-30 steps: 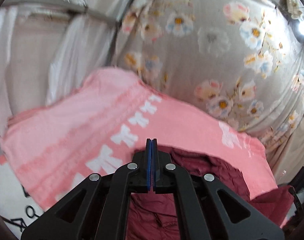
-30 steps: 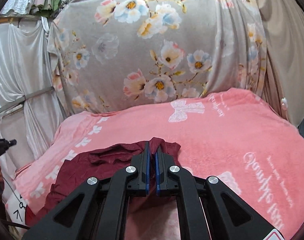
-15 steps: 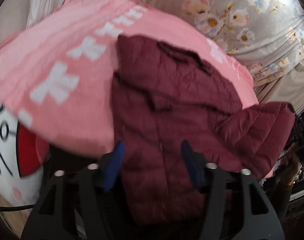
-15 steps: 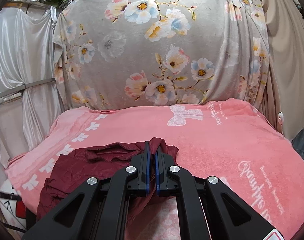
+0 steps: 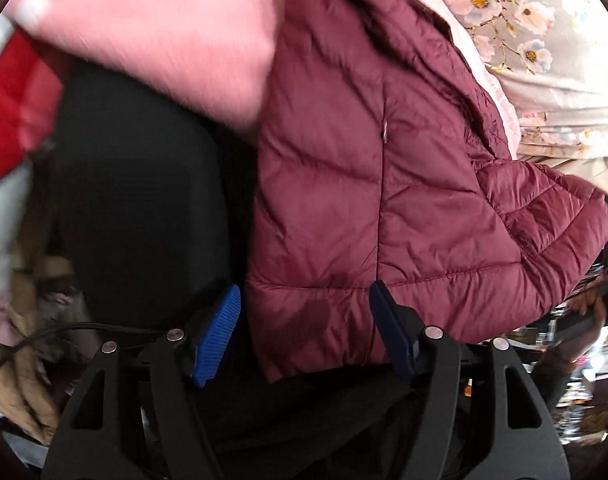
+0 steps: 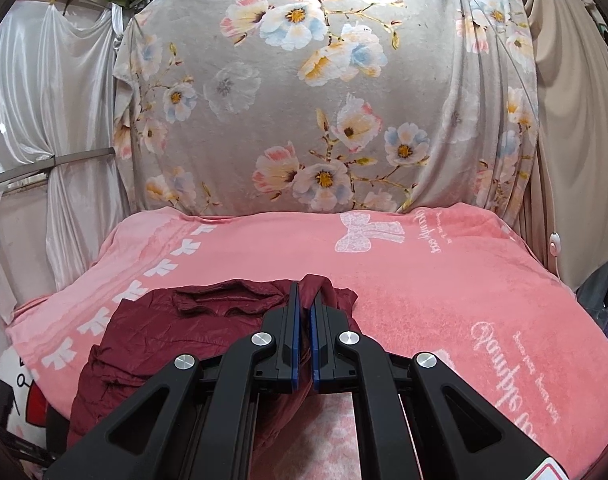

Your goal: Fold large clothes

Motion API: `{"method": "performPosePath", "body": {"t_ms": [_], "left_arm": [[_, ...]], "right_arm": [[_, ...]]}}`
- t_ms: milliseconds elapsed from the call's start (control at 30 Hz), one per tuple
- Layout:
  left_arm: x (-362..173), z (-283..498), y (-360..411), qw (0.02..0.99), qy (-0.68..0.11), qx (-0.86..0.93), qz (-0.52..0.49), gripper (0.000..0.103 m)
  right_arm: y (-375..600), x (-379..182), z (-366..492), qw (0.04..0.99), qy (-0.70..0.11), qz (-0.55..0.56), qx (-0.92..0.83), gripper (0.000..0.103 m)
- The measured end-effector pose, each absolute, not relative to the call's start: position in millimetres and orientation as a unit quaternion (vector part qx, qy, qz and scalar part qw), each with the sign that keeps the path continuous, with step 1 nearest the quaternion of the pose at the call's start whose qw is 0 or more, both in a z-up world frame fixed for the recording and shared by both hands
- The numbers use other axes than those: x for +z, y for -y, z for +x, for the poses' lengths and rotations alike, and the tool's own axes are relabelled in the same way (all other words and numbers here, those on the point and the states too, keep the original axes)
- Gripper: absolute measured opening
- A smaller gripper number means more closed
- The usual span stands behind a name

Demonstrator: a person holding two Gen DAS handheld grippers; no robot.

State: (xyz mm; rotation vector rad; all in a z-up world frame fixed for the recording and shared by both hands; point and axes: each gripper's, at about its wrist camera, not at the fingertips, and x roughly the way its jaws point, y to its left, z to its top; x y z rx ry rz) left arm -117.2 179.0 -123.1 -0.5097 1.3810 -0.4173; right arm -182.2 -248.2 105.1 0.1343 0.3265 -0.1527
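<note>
My left hand-held gripper (image 5: 304, 320), jaws just closing, straddles the maroon jacket's (image 5: 383, 160) hem without pinching; my right hand-held gripper (image 6: 304, 312) stays clenched on its fabric over the pink blanket (image 6: 443, 280).

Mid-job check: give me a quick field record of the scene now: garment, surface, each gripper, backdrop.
garment: maroon puffer jacket, lying on the bed, its hem hanging over the near edge
surface: pink blanket with white bow print
left gripper: open, jaws have just been closing, jacket hem corner between the pads, not pinched
right gripper: shut on a fold of the jacket
backdrop: floral sheet hung behind the bed
</note>
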Motion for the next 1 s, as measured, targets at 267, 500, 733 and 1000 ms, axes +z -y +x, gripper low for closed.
{"method": "performPosePath", "body": {"t_ms": [267, 500, 733, 1000], "left_arm": [[-48.4, -106.9, -191.9, 0.780, -0.538, -0.218, -0.235, 0.002], [92.8, -63.6, -204.4, 0.885, -0.342, -0.233, -0.212, 0.002], [145.0, 50.8, -181.8, 0.929, -0.267, -0.179, -0.181, 0.002], [126.6, 177.2, -135.7, 0.953, -0.265, -0.082, -0.122, 0.002]], "right_arm": [[250.0, 102.3, -199.8, 0.982, -0.153, 0.066, -0.090, 0.003], [264.1, 113.1, -191.6, 0.983, -0.126, 0.075, -0.115, 0.003], [293.6, 124.6, -108.3, 0.981, -0.117, 0.082, -0.134, 0.003], [328.6, 92.2, 34.1, 0.965, -0.159, 0.115, -0.173, 0.003]]}}
